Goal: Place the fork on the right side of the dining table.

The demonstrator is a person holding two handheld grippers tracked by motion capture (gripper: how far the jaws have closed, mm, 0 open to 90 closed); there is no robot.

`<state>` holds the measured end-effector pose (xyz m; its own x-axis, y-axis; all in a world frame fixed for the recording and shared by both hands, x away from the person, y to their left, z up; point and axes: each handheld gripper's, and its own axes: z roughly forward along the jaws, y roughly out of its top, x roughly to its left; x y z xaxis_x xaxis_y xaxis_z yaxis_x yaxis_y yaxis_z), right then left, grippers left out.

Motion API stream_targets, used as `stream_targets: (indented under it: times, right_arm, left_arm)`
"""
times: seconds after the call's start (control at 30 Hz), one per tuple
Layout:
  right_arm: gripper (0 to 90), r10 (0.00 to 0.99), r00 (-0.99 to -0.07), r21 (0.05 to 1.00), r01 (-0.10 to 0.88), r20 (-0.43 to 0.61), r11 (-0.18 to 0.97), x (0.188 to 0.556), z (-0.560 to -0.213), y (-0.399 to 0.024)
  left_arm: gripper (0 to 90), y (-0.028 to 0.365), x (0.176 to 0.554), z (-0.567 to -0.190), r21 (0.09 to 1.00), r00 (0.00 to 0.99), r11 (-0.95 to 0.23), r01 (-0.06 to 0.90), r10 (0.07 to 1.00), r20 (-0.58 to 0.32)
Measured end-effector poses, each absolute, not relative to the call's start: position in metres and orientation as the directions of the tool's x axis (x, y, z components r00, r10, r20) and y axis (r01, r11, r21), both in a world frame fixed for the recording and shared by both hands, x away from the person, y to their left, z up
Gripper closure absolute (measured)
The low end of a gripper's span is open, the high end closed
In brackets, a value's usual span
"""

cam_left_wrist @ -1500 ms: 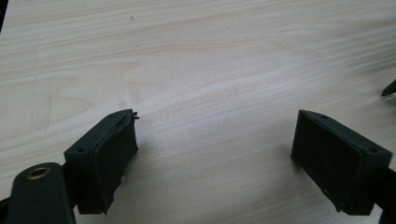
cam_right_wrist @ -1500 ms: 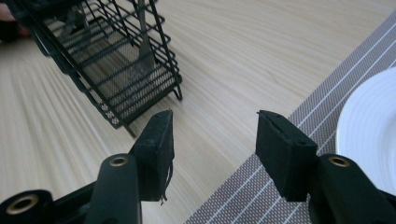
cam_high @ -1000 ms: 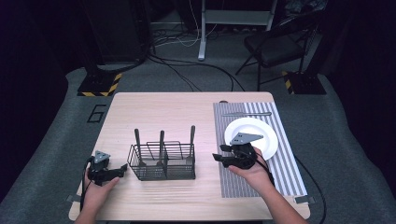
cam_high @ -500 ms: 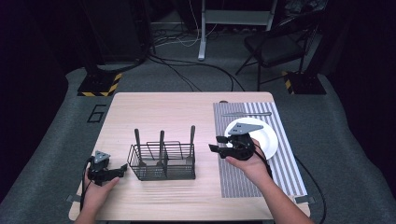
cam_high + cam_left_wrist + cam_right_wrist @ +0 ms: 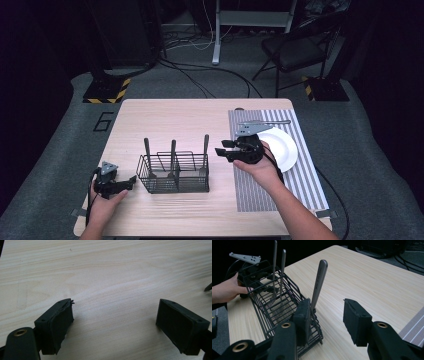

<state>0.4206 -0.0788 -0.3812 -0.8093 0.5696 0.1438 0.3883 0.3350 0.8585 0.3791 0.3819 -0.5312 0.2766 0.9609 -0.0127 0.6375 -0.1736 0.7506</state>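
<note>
The right hand-held gripper (image 5: 223,151), jaws spread but narrowing with nothing between them, has left the white round plate (image 5: 285,148) for the black wire cutlery basket (image 5: 175,173), likely targeting the nearest metal utensil handle (image 5: 319,282).

High view looks down on the table (image 5: 200,120); claw cameras sit close, the right sharing the basket (image 5: 175,175).

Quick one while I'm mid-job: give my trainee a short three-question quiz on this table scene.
1. How many utensil handles stand up in the wire caddy?
2. True or false: the white plate lies on the striped mat.
3. The right gripper has between its jaws: A) a handle, B) the plate, C) nothing.

Key: 1. Three. 2. True. 3. C; its jaws have just been closing, empty, beside the nearest handle.
</note>
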Motion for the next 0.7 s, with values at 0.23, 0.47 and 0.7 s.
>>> stream_targets:
  times: [0.23, 0.47, 0.7]
  right_arm:
    - [56.1, 0.563, -0.814, 0.868, 0.378, 0.144, 0.323, 0.426, -0.379, -0.068]
    - [55.8, 0.549, -0.823, 0.872, 0.37, 0.147, 0.321, 0.43, -0.379, -0.057]
    - [54.7, 0.545, -0.826, 0.872, 0.366, 0.143, 0.326, 0.433, -0.379, -0.048]
  left_arm:
    - [13.9, 0.382, 0.379, -0.531, 0.749, 0.279, -0.175, 0.64, 0.96, -0.013]
    - [13.9, 0.382, 0.379, -0.531, 0.746, 0.28, -0.175, 0.642, 0.96, -0.016]
    - [13.9, 0.382, 0.379, -0.531, 0.747, 0.28, -0.176, 0.641, 0.96, -0.014]
